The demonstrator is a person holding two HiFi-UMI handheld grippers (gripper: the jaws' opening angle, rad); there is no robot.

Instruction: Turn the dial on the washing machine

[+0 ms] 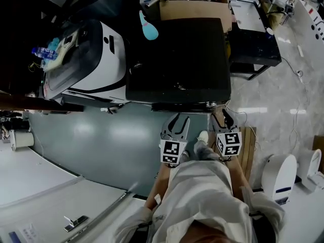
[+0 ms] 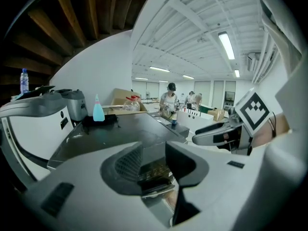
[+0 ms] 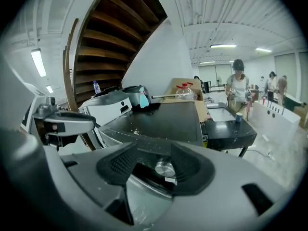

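Observation:
The washing machine [image 1: 177, 59] has a flat black top and stands in front of me. Its silver dial [image 3: 165, 167] sits on the front panel, seen in the gap between the jaws of my right gripper [image 3: 155, 173]. Those jaws stand a little apart and do not press on the dial. In the head view the right gripper [image 1: 224, 119] reaches to the machine's front right corner. My left gripper [image 1: 175, 127] hangs beside it, just below the front edge, its fingers spread in a V with nothing between them. The left gripper view shows only the machine's front panel [image 2: 154, 170] between the open jaws.
A white machine [image 1: 96, 59] with bottles on it stands to the left. Behind are a cardboard box [image 1: 192, 6] and a turquoise bottle [image 1: 148, 27]. A low black table [image 1: 253, 32] adjoins on the right, with a white appliance [image 1: 281, 173] on the floor. People [image 3: 238, 88] work further back.

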